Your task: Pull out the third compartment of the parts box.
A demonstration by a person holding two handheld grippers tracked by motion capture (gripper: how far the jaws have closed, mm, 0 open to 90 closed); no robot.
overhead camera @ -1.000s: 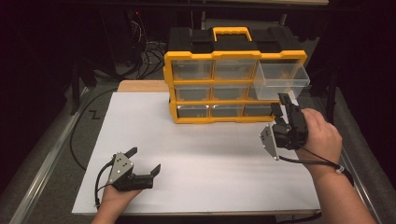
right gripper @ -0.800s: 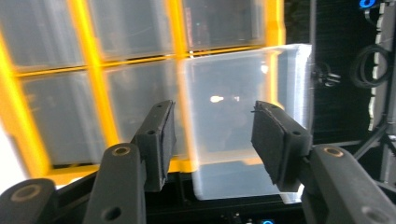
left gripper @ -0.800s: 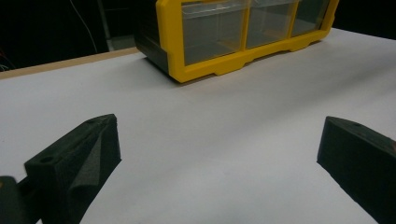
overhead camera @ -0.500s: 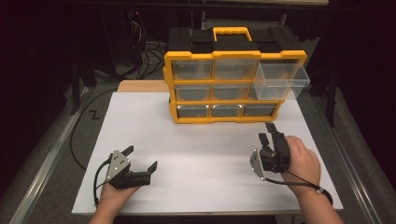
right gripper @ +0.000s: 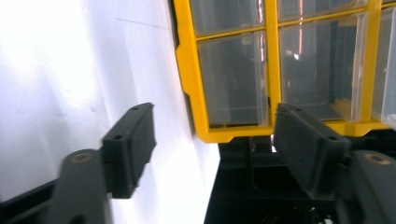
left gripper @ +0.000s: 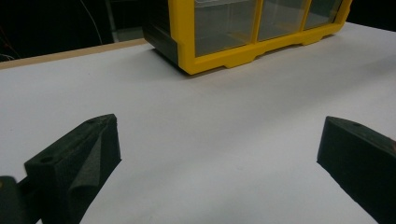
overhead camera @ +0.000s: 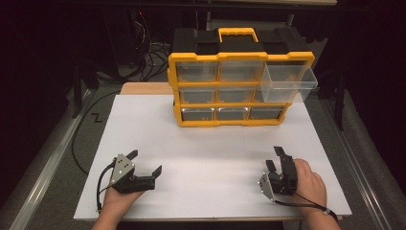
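Both sets of jaws are spread and empty. The right gripper [overhead camera: 276,165] has pulled back from the open drawer [overhead camera: 288,82] to the near worktop [overhead camera: 215,163], so that drawer looks done. It's top right in the organizer [overhead camera: 239,88], sticking out toward us lengthwise. The left gripper [overhead camera: 143,168] rests low.

Your left gripper [left gripper: 219,154] has its jaws spread wide, nothing between them, just bare white table [left gripper: 210,130]. Both black jaws sit low over that surface. Ahead, upper part of the view: the yellow drawer cabinet [left gripper: 224,58], standing on the table, well apart from the jaws. Clear drawer fronts [left gripper: 224,23] visible in its frame; contents can't be made out.
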